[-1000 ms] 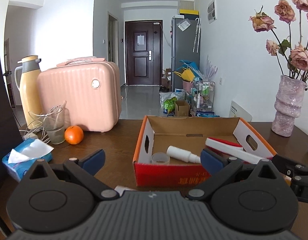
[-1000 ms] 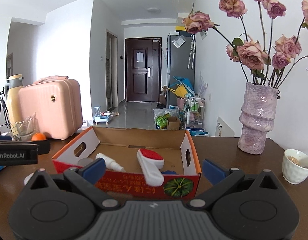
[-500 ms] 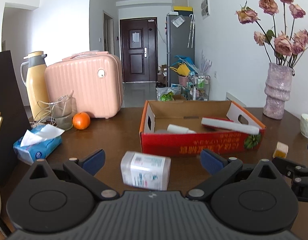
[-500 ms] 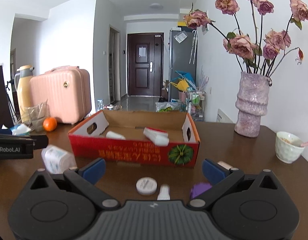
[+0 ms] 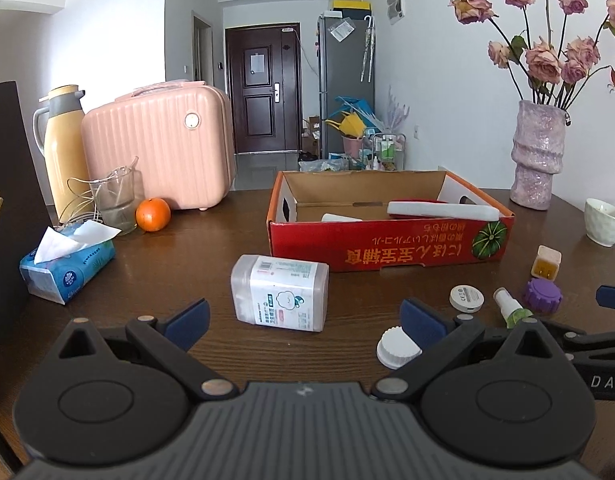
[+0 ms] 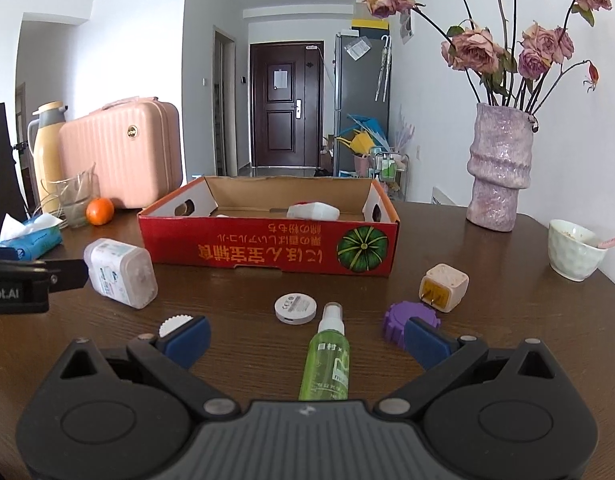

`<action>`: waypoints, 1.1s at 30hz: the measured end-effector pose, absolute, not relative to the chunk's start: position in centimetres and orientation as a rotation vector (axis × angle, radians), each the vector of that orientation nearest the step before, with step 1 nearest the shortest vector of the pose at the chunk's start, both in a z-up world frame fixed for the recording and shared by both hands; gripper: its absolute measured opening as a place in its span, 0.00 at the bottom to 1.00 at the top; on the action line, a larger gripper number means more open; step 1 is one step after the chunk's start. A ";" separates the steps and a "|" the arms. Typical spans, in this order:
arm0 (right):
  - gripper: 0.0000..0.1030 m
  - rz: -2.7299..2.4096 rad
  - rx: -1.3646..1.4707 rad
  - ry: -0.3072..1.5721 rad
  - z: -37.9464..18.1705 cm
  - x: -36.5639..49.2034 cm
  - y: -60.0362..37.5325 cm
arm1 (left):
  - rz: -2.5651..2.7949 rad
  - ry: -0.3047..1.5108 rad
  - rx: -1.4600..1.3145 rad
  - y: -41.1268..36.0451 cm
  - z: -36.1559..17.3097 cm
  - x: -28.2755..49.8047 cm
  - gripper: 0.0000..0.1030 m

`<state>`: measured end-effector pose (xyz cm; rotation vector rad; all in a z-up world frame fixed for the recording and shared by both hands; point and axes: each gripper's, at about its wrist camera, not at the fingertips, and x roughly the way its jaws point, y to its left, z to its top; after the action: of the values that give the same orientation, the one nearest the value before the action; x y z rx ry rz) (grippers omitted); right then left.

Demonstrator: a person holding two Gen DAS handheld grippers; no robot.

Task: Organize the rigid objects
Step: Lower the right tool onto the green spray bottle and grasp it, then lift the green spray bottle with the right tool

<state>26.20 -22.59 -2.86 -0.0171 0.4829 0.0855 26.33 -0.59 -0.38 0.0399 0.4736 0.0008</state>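
Both grippers are held low over the brown table (image 6: pixel 487 264), aimed toward the red cardboard box (image 6: pixel 267 246).

Left gripper (image 5: pixel 303 318): fingers spread wide, nothing held between the blue pads (image 5: pixel 189 316). A clear plastic container with a printed label (image 5: pixel 281 292) is seen lying on its side on the table, just beyond the fingertips and between them, not touched. A white ribbed cap (image 5: pixel 395 346) lies against the inner side of the right pad; contact cannot be confirmed.

Right gripper (image 6: pixel 305 334): fingers likewise spread wide, nothing gripped. A green spray bottle (image 6: pixel 327 356) lies flat between the fingers, nozzle pointing toward the box, apart from both pads. A white round disc (image 6: pixel 295 308) is noted just beyond the nozzle, to its left. A purple ribbed cap (image 6: pixel 405 320) sits partly behind the right pad (image 6: pixel 425 342). A cream plug adapter (image 6: pixel 443 286) stands just past the purple cap.

Inside the box, a white and red item (image 6: pixel 313 210) is seen resting on the floor. The box stands well beyond both sets of fingertips.
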 end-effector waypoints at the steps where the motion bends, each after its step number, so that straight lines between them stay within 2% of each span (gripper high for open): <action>1: 1.00 0.084 -0.015 0.485 -2.9 26.3 -22.6 | -0.002 0.477 0.037 -0.5 -0.5 26.4 1.00; 12: 1.00 0.035 -0.044 0.592 -4.2 28.2 -22.6 | 0.003 0.513 0.023 -0.1 -1.1 27.1 1.00; 20: 0.94 0.046 -0.053 0.746 -6.0 31.1 -23.4 | 0.006 0.526 0.016 0.1 -1.3 27.3 1.00; 23: 0.88 0.046 -0.031 0.791 -6.5 32.1 -23.8 | 0.009 0.531 0.016 0.0 -1.4 27.4 1.00; 27: 0.70 0.067 -0.017 0.808 -6.6 32.6 -24.0 | 0.011 0.540 0.017 0.1 -1.5 27.6 1.00; 29: 0.54 0.091 -0.021 0.794 -6.5 32.4 -23.7 | 0.013 0.546 0.017 0.1 -1.5 27.7 1.00; 30: 0.38 0.107 -0.027 0.788 -6.4 32.3 -23.6 | 0.016 0.550 0.018 0.1 -1.6 27.8 1.00; 31: 0.30 0.117 -0.028 0.783 -6.4 32.1 -23.5 | 0.019 0.555 0.020 0.1 -1.7 27.9 1.00; 33: 0.30 0.126 -0.011 0.772 -6.4 32.0 -23.7 | 0.023 0.563 0.021 0.1 -1.8 28.0 1.00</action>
<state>32.02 -23.65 -6.41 -0.0109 0.7722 0.1260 28.00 0.07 -1.84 0.0209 0.5628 0.0234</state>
